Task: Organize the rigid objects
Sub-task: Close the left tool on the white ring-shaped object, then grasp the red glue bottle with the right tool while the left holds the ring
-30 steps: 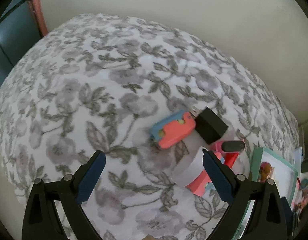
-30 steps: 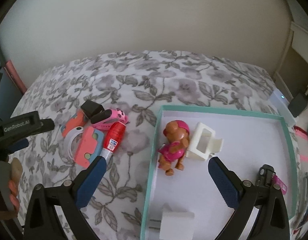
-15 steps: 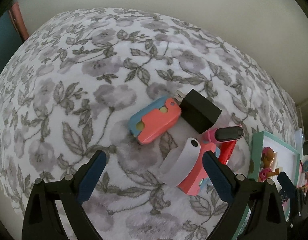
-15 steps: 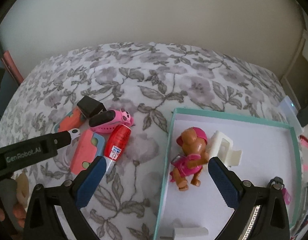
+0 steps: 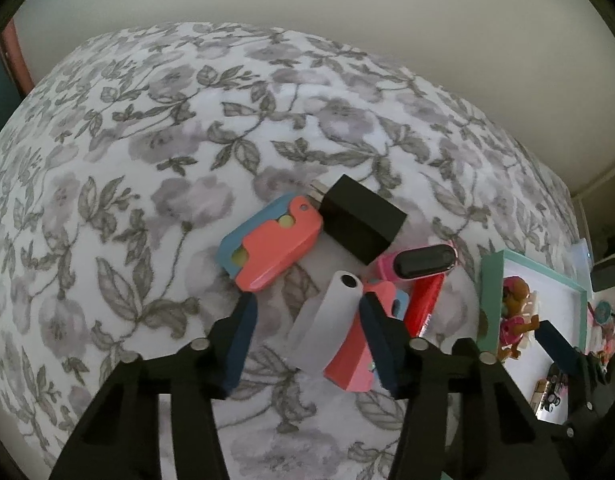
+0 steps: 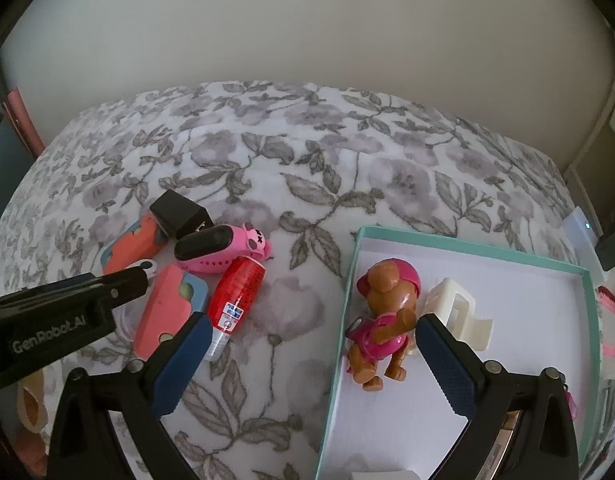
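A pile of small objects lies on the floral bedspread: a coral and blue case (image 5: 273, 242), a black charger (image 5: 361, 222), a pink toy with a black band (image 5: 417, 266), a red tube (image 6: 235, 300), a second coral case (image 6: 165, 314) and a white curved strap (image 5: 327, 322). My left gripper (image 5: 307, 336) is open, its fingers on either side of the white strap. My right gripper (image 6: 309, 356) is open and empty, over the left edge of the teal box (image 6: 467, 252). The box holds a brown and pink toy dog (image 6: 383, 320) and a white clip (image 6: 455, 312).
The left gripper's body (image 6: 67, 312) shows at the left in the right wrist view. A white adapter (image 6: 381, 474) lies at the box's near edge. Small trinkets (image 5: 603, 320) sit past the box's right side. A wall runs behind the bed.
My left gripper has moved forward and down to the pile, and its fingers now straddle the white strap. My right gripper has drifted slightly left over the box edge.
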Demonstrator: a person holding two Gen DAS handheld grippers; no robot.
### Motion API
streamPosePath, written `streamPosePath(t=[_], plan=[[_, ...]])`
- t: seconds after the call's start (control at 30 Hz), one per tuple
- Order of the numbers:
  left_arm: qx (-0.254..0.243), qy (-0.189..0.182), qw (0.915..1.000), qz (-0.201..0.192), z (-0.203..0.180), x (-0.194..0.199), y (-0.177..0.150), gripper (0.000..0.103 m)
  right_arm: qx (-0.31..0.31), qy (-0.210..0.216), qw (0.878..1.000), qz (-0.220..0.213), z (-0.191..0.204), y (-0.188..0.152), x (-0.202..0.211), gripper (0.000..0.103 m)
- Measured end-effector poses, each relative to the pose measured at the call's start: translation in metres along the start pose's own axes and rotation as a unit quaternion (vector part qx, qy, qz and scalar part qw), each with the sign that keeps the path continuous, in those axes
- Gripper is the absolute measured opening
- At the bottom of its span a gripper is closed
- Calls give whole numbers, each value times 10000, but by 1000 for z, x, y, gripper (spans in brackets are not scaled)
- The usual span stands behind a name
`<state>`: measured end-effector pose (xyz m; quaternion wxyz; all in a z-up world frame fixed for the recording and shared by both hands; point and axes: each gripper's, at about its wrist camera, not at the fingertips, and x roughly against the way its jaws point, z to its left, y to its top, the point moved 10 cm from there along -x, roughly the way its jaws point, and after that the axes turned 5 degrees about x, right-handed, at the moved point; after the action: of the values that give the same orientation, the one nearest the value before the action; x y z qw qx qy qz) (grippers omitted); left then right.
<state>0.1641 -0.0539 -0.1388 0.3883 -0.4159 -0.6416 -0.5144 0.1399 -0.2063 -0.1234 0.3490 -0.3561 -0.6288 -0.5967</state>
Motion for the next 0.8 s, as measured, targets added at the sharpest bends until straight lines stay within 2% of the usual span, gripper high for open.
streamPosePath(t=[0.07,0.2,0.37,0.63,0.8], plan=[[-14,-32,10000,9,-2,-1,-1,47,9,-3,10000,9,0,-1,0,103],[15,2,10000,79,0,-8,-4,32,-3,-3,10000,8,-1,-2,0,103],[202,28,9998,69,8,-11,-4,23,-30,-2,10000,4,-3,-2,1,103],[547,117,9984,-22,25,-2,3,20,26,-5,10000,11,1,-2,1,103],[585,434,9973,-41,37,3,6,20,175,30,9998,-92,11,2,6,103]])
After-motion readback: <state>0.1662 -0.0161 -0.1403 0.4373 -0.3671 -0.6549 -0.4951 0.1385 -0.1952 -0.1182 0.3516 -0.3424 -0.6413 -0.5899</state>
